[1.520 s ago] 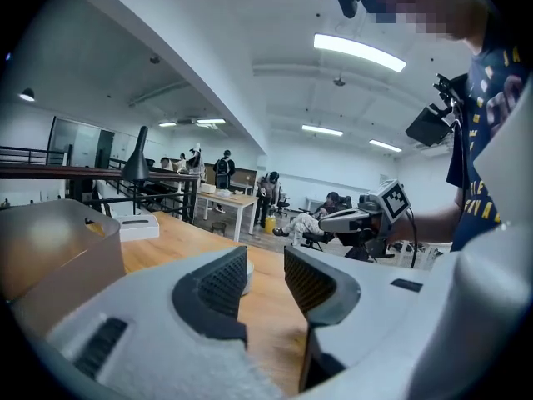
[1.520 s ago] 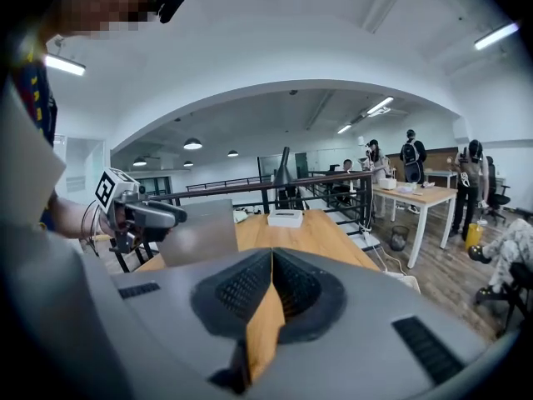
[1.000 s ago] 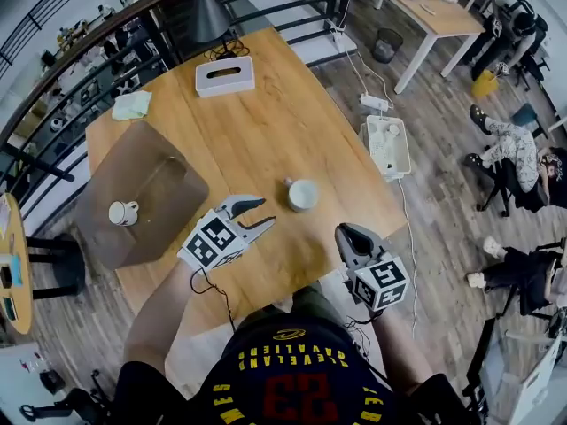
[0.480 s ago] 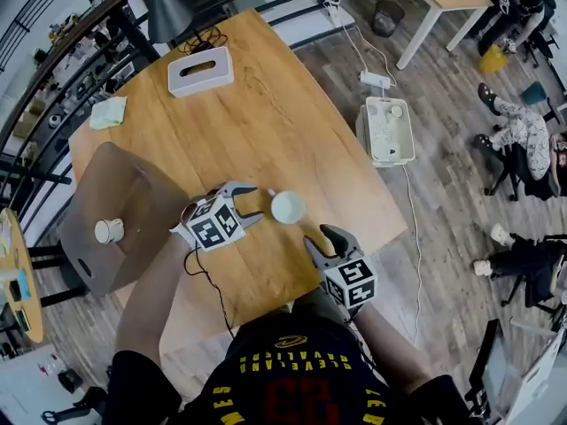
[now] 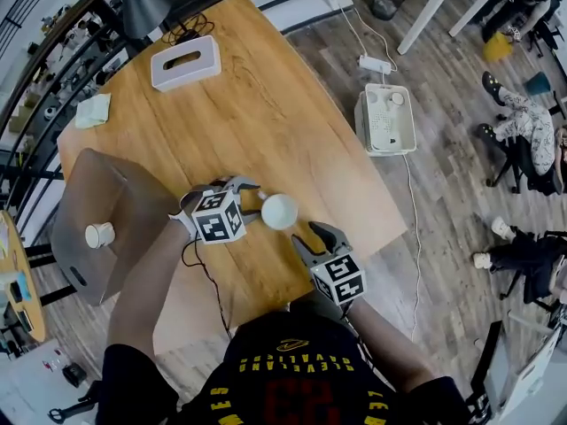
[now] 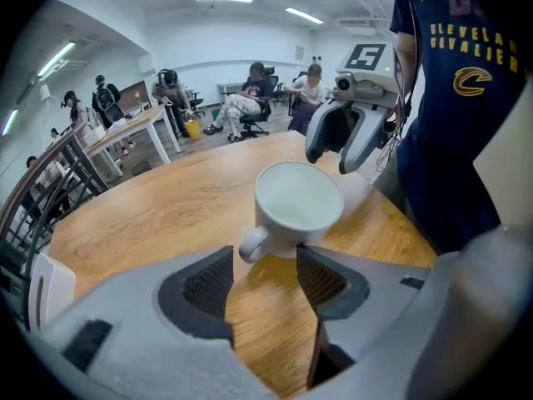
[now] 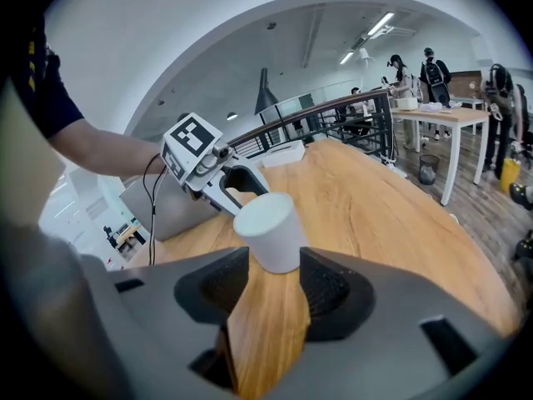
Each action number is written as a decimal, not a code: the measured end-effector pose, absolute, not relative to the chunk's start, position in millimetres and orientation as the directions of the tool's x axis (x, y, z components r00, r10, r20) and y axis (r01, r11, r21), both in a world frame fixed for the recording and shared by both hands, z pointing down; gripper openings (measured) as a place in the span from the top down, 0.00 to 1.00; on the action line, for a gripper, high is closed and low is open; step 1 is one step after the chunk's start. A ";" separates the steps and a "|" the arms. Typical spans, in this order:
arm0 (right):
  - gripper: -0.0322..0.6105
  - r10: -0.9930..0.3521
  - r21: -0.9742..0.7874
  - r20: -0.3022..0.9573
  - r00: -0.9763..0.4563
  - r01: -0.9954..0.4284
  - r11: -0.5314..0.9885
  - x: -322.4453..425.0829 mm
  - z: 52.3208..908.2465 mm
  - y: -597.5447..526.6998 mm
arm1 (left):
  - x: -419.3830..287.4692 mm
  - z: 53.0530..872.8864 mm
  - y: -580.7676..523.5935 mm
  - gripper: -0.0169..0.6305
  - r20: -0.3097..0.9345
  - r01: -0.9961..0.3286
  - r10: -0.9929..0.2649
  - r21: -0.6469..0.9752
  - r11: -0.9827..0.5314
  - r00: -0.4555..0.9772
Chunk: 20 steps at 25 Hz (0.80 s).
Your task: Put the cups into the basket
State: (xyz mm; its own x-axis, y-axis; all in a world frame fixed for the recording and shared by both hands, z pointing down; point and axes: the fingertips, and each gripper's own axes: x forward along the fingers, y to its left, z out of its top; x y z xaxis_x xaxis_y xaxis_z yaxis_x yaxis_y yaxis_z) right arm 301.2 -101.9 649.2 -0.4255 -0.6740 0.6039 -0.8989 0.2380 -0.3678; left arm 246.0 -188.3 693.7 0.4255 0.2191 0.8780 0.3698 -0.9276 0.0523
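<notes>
Wooden surface (image 5: 266,122) fills the middle of the head view, with a white tissue box (image 5: 184,63) near its upper left end and a pale cloth (image 5: 92,111) at the left edge. A grey-brown basket (image 5: 97,180) sits at the lower left, and one small cup (image 5: 99,235) lies inside it. A white cup (image 5: 279,211) stands upright on the bare wood at lower centre, its handle turned toward the left gripper (image 5: 250,200).

That gripper's fingers have just been opening and are spread. The handle is just ahead of the gap between them, and no pad presses on it. The right gripper (image 5: 310,237) reaches in from the lower right. Its fingers have also just been opening and stand wide apart. The cup is just beyond their tips and is not gripped.
</notes>
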 end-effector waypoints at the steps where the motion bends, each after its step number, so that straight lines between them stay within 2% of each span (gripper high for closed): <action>1: 0.67 -0.672 -0.370 0.606 -0.425 -0.899 0.235 301.9 651.0 -103.0 | 247.7 693.7 -185.9 0.63 0.877 0.380 0.224 0.053 -0.924 0.424; 12: 0.67 -0.655 -0.384 0.629 -0.418 -0.900 0.206 331.5 665.6 -88.8 | 267.7 695.5 -150.1 0.63 0.826 0.375 0.302 0.119 -0.919 0.476; 20: 0.67 -0.652 -0.386 0.611 -0.449 -0.888 0.249 331.0 667.9 -89.7 | 275.0 701.6 -129.0 0.66 0.789 0.272 0.280 0.149 -0.951 0.547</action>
State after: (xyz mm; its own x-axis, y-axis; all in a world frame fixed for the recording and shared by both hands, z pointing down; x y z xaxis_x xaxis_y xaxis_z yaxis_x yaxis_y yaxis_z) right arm 331.0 -89.7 667.9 -0.4486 -0.6524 0.6108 -0.8881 0.2489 -0.3864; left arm 275.0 -129.0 701.6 0.5475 0.2798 0.7887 0.2720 -0.9508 0.1486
